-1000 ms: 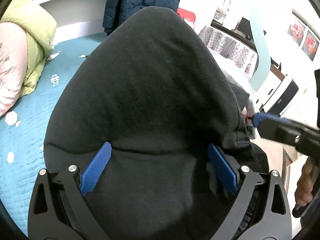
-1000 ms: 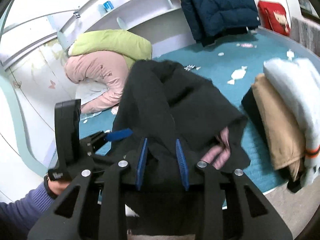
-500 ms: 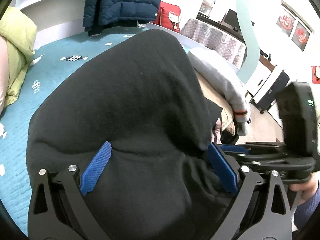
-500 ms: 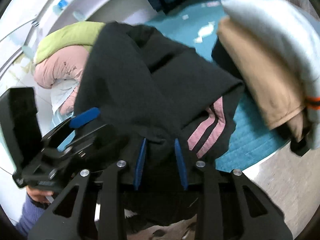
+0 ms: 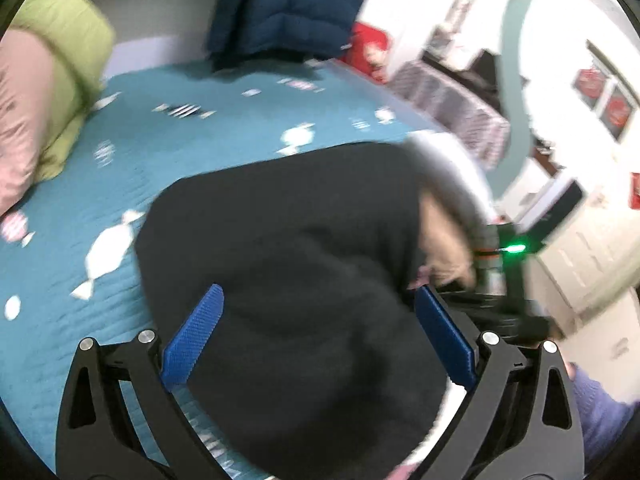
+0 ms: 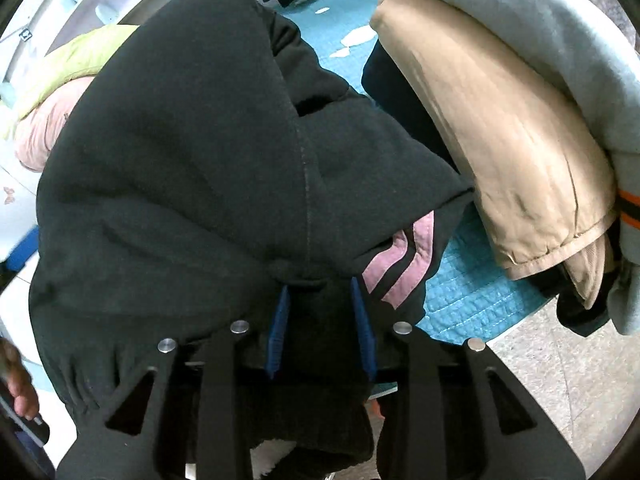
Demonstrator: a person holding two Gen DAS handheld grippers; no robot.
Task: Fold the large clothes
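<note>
A black garment point(image 5: 296, 280) with pink stripes point(image 6: 400, 264) lies bunched on the teal bed cover point(image 5: 160, 152). My left gripper point(image 5: 318, 320) is open, its blue fingers point(image 5: 196, 332) wide apart with the black cloth lying between them, not pinched. My right gripper point(image 6: 320, 304) is shut on a fold of the black garment point(image 6: 200, 140), near the striped cuff. The right gripper's body point(image 5: 504, 292) with a green light shows at the right of the left wrist view, which is blurred.
A stack of folded clothes, beige point(image 6: 508, 128) under pale grey point(image 6: 540, 28), sits right of the black garment at the bed's edge. A green and pink bundle point(image 5: 44, 92) lies at the far left. A navy jacket point(image 5: 288, 8) hangs behind. Tiled floor point(image 6: 560, 380) is at the right.
The black garment has come down from a raised mound to lie lower on the bed. The right gripper moved closer to the folded stack, still gripping. The left view swung left.
</note>
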